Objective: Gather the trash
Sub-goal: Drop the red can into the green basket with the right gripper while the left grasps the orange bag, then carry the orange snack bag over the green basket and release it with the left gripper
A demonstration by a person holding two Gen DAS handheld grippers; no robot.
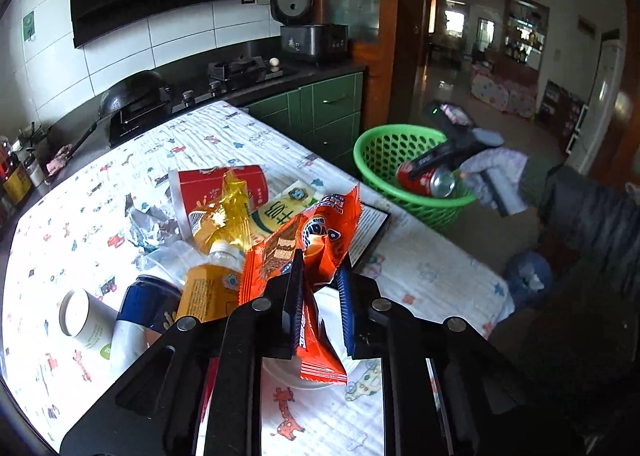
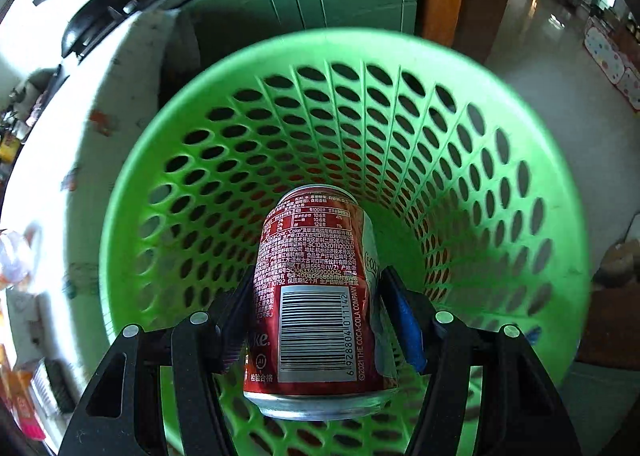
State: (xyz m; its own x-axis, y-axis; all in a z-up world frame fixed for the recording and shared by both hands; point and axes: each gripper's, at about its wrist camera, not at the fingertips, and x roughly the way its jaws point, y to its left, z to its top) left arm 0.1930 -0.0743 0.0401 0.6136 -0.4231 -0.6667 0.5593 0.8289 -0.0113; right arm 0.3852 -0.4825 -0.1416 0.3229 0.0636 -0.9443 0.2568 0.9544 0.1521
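Observation:
My left gripper is shut on an orange snack wrapper and holds it above the table's trash pile. My right gripper is shut on a red Coke can and holds it over the mouth of the green basket. The left wrist view shows the right gripper with the can above the basket, which stands on the floor beside the table. The basket's inside looks empty.
On the patterned tablecloth lie a red paper cup, a yellow wrapper, an orange juice bottle, a white cup, crumpled foil and a dark book. Behind them are a stove with a wok and green cabinets.

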